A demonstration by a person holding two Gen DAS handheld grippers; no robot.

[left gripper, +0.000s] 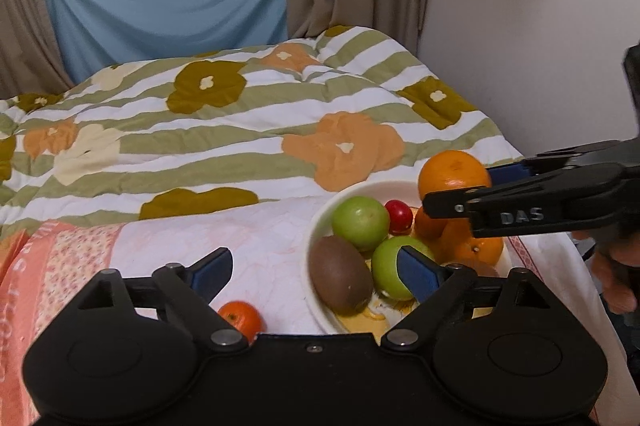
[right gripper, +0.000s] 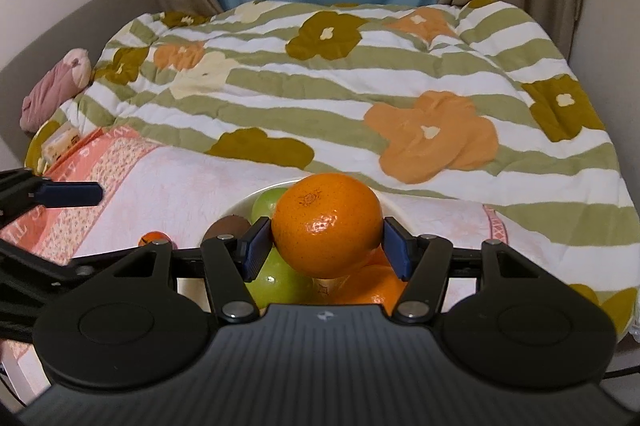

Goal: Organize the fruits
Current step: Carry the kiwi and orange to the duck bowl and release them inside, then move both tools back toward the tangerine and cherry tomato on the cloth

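Observation:
A white bowl point(left gripper: 320, 222) on the bed holds a brown kiwi point(left gripper: 340, 278), two green fruits point(left gripper: 360, 222), a small red fruit point(left gripper: 399, 216) and oranges point(left gripper: 476, 246). My right gripper point(right gripper: 326, 246) is shut on a large orange point(right gripper: 328, 226) and holds it above the bowl; it also shows in the left wrist view point(left gripper: 454, 174). My left gripper point(left gripper: 316, 270) is open and empty, low over the bowl's left rim. A small tangerine point(left gripper: 241, 318) lies on the cloth left of the bowl, near my left finger.
A pink and white cloth point(left gripper: 192, 246) lies under the bowl on a flowered striped quilt point(left gripper: 240, 114). A wall point(left gripper: 520, 26) runs on the right, curtains point(left gripper: 160, 6) behind. A pink bundle point(right gripper: 54, 86) lies at the bed's far left.

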